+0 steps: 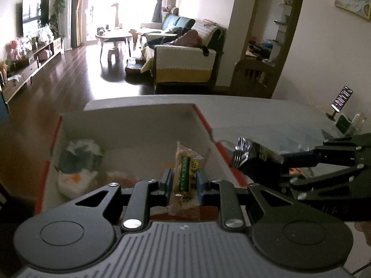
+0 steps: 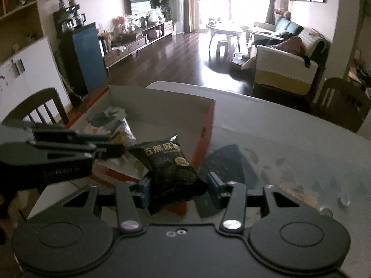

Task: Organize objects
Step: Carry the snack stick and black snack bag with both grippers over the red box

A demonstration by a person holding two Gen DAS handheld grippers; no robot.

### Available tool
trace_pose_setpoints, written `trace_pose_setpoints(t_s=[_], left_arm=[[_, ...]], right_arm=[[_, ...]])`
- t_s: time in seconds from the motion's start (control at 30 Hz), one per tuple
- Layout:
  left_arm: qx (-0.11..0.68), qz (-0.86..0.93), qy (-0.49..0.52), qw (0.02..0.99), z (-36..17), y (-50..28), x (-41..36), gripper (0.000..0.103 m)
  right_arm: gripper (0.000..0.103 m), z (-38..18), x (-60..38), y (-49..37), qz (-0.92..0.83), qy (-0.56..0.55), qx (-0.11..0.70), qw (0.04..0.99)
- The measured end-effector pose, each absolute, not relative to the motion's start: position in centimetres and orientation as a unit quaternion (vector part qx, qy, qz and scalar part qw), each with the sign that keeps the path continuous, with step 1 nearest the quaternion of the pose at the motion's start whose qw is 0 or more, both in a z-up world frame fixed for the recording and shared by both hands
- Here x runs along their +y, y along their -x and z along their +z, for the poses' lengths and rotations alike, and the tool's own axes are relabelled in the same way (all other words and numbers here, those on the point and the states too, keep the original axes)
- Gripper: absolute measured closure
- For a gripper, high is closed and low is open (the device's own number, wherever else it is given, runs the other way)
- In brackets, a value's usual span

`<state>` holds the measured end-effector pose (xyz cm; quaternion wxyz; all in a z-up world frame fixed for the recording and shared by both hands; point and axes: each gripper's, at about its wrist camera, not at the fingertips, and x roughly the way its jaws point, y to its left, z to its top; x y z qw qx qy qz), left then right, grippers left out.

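An open cardboard box (image 1: 129,118) with red outer sides and a pale inside stands on the grey table (image 1: 266,111). My left gripper (image 1: 184,176) is over the box, shut on a clear snack packet (image 1: 185,159) with a green and yellow label, held upright. A white and dark green packet (image 1: 78,162) lies in the box's left part. My right gripper (image 2: 178,183) is shut on a black snack packet (image 2: 167,159), held by the box's near right corner (image 2: 206,127). In the right wrist view the left gripper (image 2: 69,148) reaches in from the left.
A phone on a stand (image 1: 342,98) and a clear container (image 1: 347,122) sit at the table's far right. Wooden chairs (image 2: 41,108) (image 2: 340,102) stand at the table's sides. Bare grey tabletop (image 2: 289,139) lies right of the box.
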<state>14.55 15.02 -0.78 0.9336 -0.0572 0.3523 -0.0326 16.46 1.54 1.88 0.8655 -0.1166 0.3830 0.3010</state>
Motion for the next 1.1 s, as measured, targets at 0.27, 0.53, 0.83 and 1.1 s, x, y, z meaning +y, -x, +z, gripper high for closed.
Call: trace_pose_setpoints(t_s=[0.27, 0.53, 0.83, 1.1], left_arm=[[0.359, -0.017, 0.043, 0.932, -1.1, -16.9, 18.7, 0.083], [0.374, -0.013, 0.025, 0.927, -1.9, -20.3, 21.3, 0.083], [0.407, -0.026, -0.001, 0.913, -4.6, -23.8, 21.9, 0.083], [0.440, -0.036, -0.017, 0.897, -6.7, -26.8, 21.4, 0.083]], right_arm=[[0.055, 0.7, 5.3, -17.7, 0.313, 0.141, 0.380, 0.859], [0.055, -0.7, 8.7, -18.9, 0.318, 0.173, 0.378, 0.852], [0.055, -2.6, 10.8, -20.4, 0.326, 0.206, 0.382, 0.840], [0.055, -4.6, 12.6, -21.2, 0.328, 0.245, 0.393, 0.823]])
